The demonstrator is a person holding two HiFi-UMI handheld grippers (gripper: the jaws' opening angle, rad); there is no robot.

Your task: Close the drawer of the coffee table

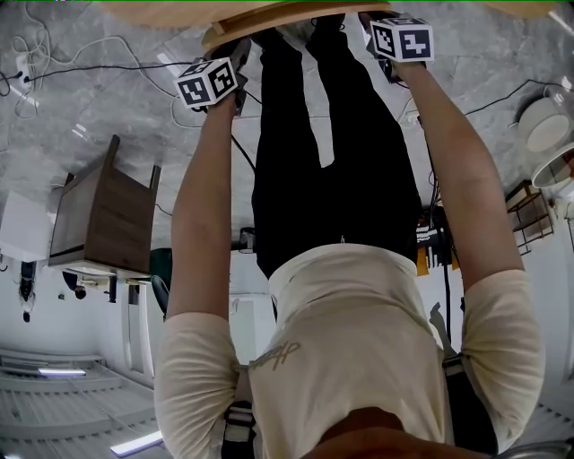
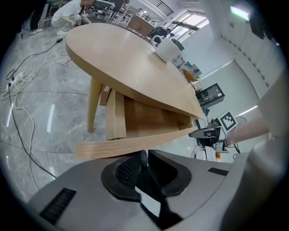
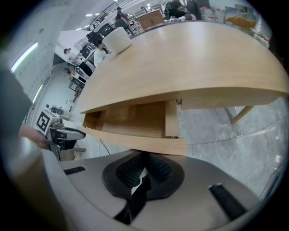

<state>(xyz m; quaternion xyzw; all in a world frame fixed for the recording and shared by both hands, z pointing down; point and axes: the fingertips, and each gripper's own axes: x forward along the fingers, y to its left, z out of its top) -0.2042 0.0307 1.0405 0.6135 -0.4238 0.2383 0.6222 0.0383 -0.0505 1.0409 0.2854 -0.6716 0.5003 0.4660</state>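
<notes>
A round light-wood coffee table (image 2: 126,63) has its drawer pulled out below the top. The drawer's front panel (image 2: 135,143) runs just past my left gripper (image 2: 145,158), which is shut with nothing between its pads and sits at the panel's lower edge. My right gripper (image 3: 144,160) is shut too, right under the same front panel (image 3: 135,139); the bare drawer inside (image 3: 135,118) shows behind it. In the head view both marker cubes (image 1: 208,82) (image 1: 402,40) sit at the table edge (image 1: 269,18), and the jaws are hidden there.
A white mug (image 2: 166,48) stands on the tabletop. A table leg (image 2: 94,106) stands left of the drawer. Cables (image 2: 18,90) trail over the grey marble floor. A brown wooden cabinet (image 1: 103,215) stands to the left. People and desks are far behind.
</notes>
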